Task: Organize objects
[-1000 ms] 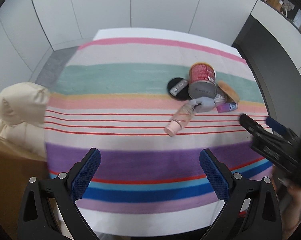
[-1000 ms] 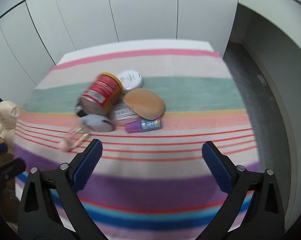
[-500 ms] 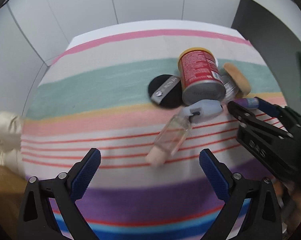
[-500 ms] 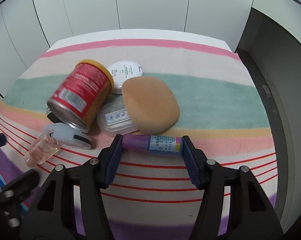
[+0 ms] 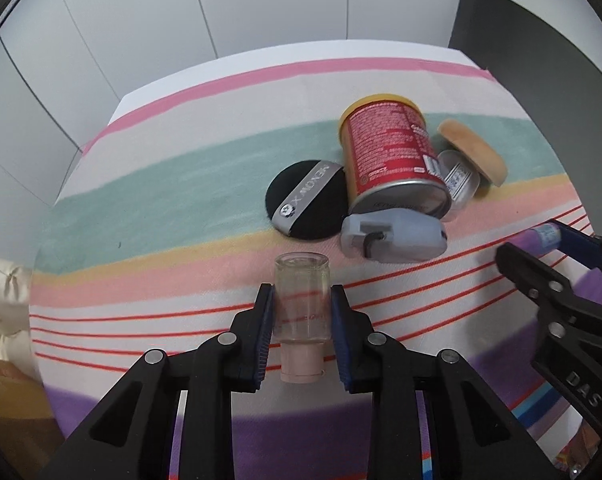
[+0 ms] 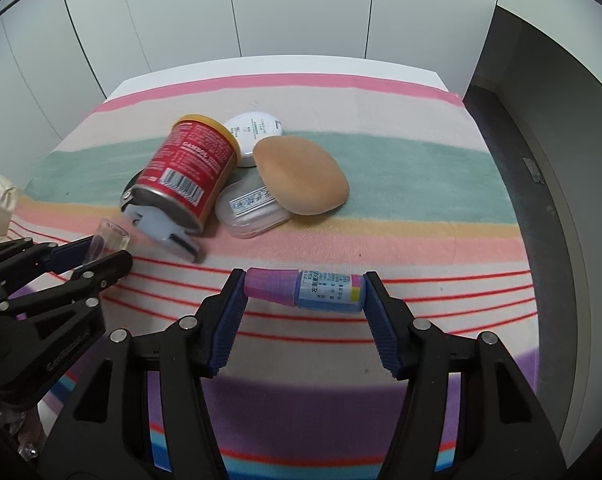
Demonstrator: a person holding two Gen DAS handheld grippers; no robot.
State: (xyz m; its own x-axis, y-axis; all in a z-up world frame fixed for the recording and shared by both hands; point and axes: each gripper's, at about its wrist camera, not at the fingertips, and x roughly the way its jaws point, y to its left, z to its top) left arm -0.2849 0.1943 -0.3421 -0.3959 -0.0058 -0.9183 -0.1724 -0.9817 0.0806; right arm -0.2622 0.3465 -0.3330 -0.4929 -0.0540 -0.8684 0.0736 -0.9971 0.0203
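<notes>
A table covered by a cloth striped in pink, beige, teal, peach, thin red lines and purple stands against white panelled walls, with a dark grey partition along its right side. Near the cloth's middle lies a cluster: a red cylindrical tin with a yellow rim on its side, a round white compact behind it, a tan oval sponge leaning on a clear plastic case with a label, a black round powder puff with a grey band, and a pale grey-blue plastic box touching the tin's base. The left gripper points steeply down, its blue-padded fingers pressed on both sides of a clear small bottle with a pale pink cap, cap toward the camera, just in front of the cluster. The right gripper also tilts downward; its fingers clamp the two ends of a small tube with a purple cap and blue label, held crosswise over the red-lined stripes. A cream padded sleeve shows at the left edge.
</notes>
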